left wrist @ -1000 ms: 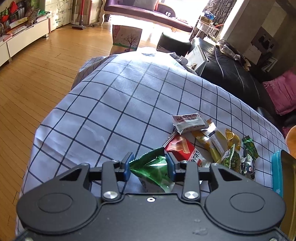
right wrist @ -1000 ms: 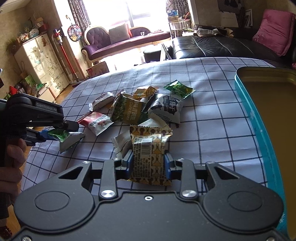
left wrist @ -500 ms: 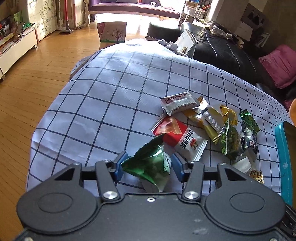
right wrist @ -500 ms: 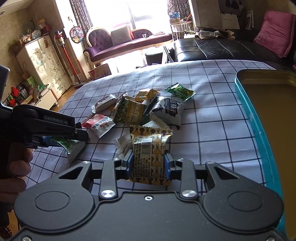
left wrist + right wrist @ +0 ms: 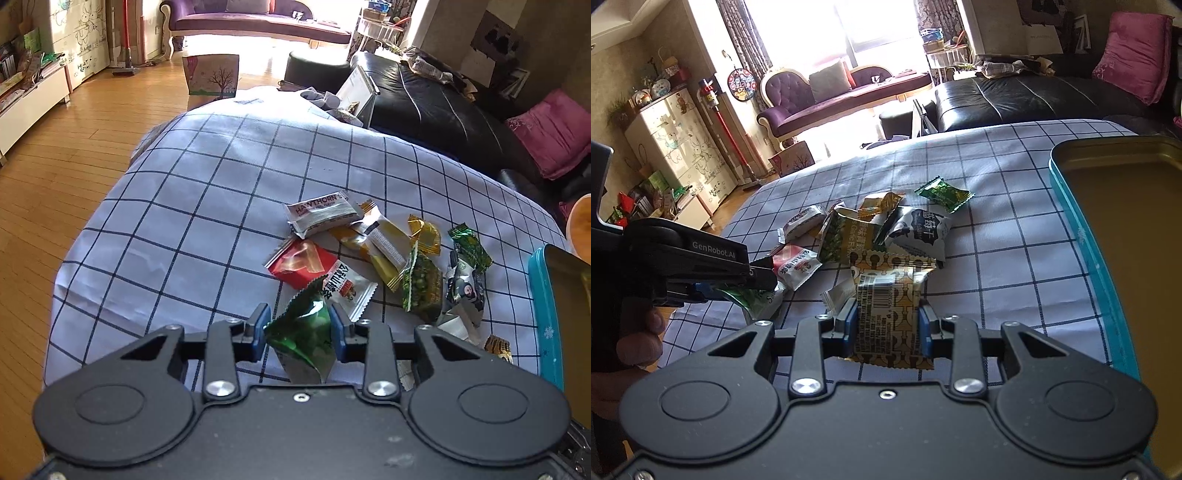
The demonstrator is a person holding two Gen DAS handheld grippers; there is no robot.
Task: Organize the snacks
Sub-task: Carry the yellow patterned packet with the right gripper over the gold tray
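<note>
My left gripper (image 5: 299, 330) is shut on a green snack packet (image 5: 306, 334) and holds it above the checked tablecloth (image 5: 207, 206), just short of the snack pile. It also shows in the right wrist view (image 5: 753, 291). My right gripper (image 5: 886, 325) is shut on a gold patterned snack packet (image 5: 888, 310), held above the cloth. The pile holds a red and white packet (image 5: 317, 269), a white Hawthorn packet (image 5: 321, 214), a yellow packet (image 5: 380, 243) and a green pea packet (image 5: 423, 288). A teal tin with a gold inside (image 5: 1123, 236) lies to the right.
A black leather sofa (image 5: 436, 107) stands past the table's far edge. The wooden floor (image 5: 55, 155) drops away on the left. A white cabinet (image 5: 679, 140) and a purple sofa (image 5: 842, 96) stand farther back.
My left gripper has moved forward and right with the green packet, closer to the pile and the tin. My right gripper has kept its hold on the gold packet and barely moved.
</note>
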